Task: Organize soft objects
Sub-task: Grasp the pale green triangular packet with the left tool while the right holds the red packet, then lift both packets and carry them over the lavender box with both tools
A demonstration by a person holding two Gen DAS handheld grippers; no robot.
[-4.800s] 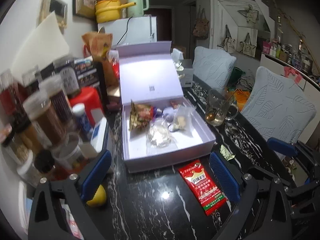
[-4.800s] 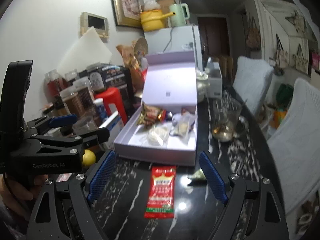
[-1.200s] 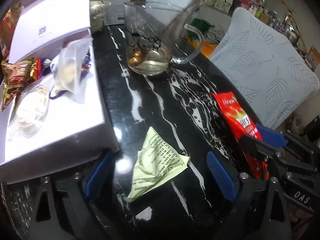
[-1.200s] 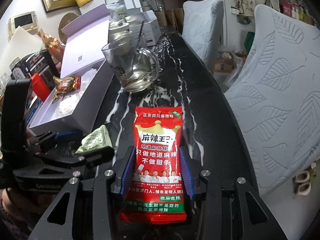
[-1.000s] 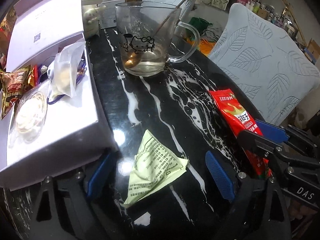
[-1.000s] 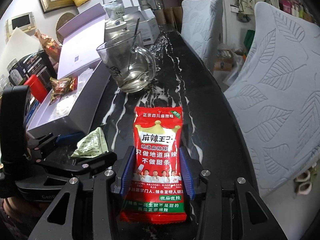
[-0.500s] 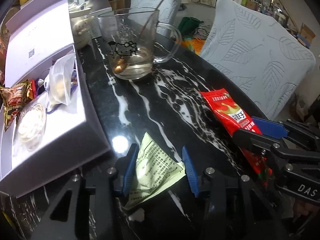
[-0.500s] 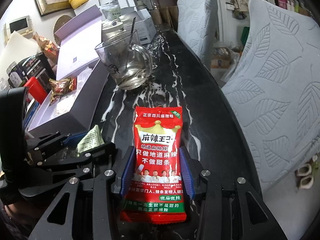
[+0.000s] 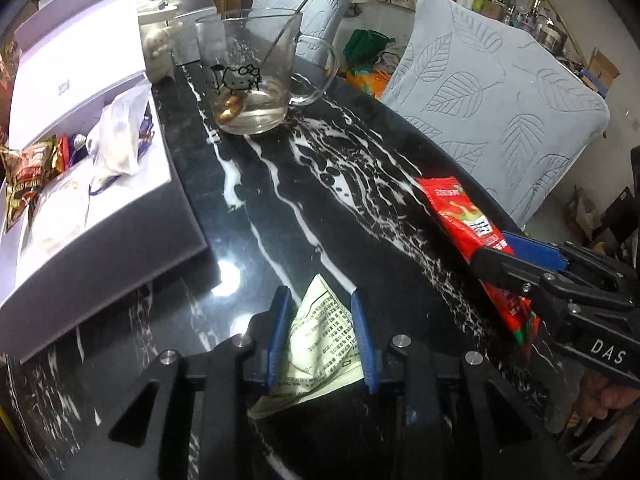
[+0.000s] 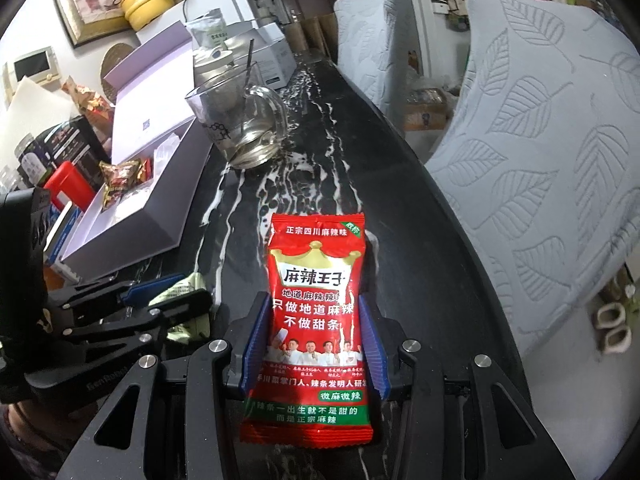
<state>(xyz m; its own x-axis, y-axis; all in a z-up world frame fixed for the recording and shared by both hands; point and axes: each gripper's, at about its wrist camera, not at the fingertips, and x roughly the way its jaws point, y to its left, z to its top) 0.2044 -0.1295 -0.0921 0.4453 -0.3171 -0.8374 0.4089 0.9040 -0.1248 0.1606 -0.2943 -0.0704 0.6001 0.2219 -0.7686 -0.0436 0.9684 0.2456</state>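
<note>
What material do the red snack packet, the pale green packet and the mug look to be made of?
Red snack packet: probably plastic film, glossy, with printed text and crimped ends.
Pale green packet: perhaps paper or matte film; creased, with dull printed text.
Mug: clear glass, as the liquid and spoon show through.

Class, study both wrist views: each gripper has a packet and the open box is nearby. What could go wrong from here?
1. The left gripper pinches only part of the crumpled green packet; it may slip out.
2. The glass mug with liquid and a spoon stands right beside the box; a swing could tip it.
3. The red snack packet in the right gripper is limp and may snag the box wall.
</note>
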